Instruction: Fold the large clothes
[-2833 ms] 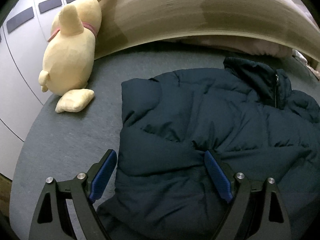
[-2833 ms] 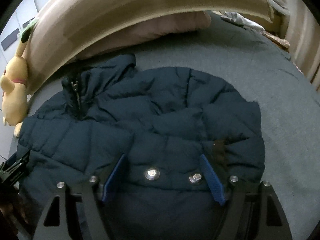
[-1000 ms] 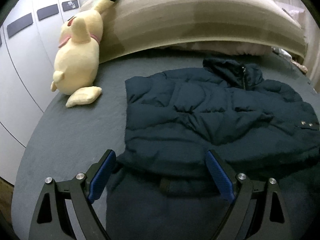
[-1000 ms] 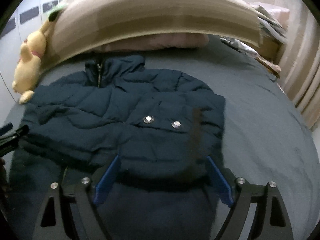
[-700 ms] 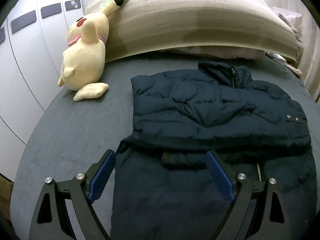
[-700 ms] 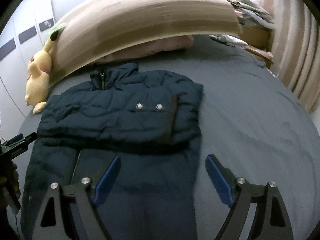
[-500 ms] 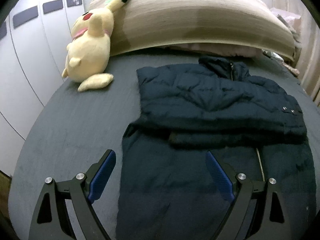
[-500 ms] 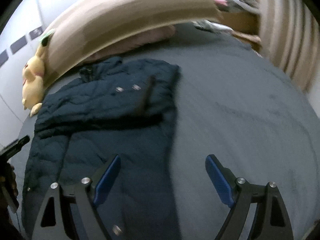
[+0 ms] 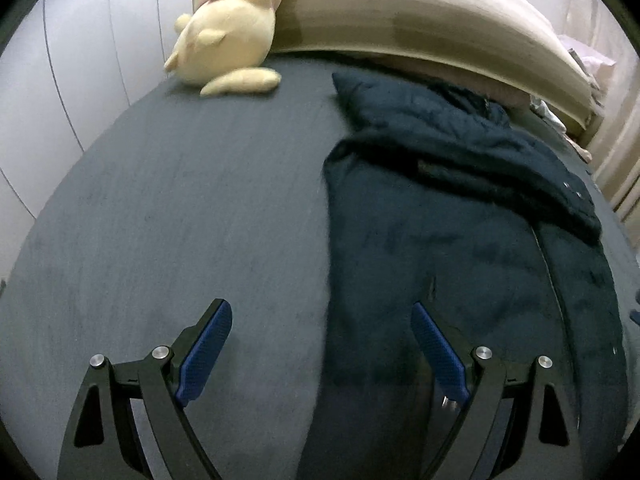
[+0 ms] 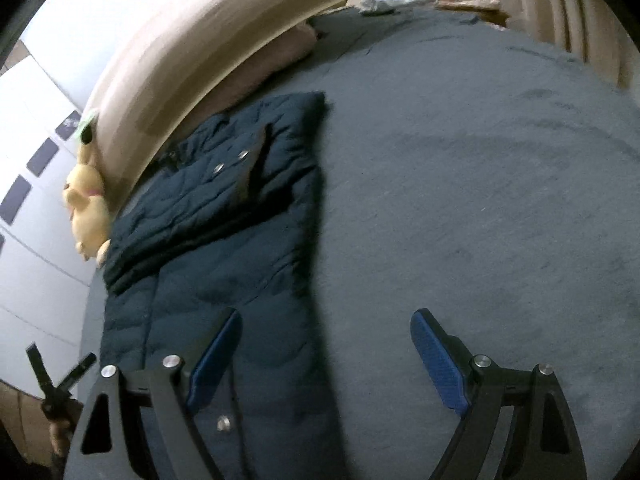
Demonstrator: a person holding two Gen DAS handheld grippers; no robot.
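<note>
Left wrist view: we find the navy puffer jacket (image 9: 460, 232) flat on the grey bed (image 9: 180, 220), sleeves folded across its chest. Left tongs (image 9: 320, 354) and right tongs (image 10: 326, 358) gape empty over its hem corners. We judge it bulky, springy and slippery; pinch the hem deep.

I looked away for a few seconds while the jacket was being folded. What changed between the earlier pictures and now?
Both grippers backed away from the jacket toward its hem and swung apart: the left gripper now straddles its left edge, the right gripper its right edge. Both were open throughout, holding nothing. The sleeves stay folded across the chest; the plush toy has not moved.
</note>
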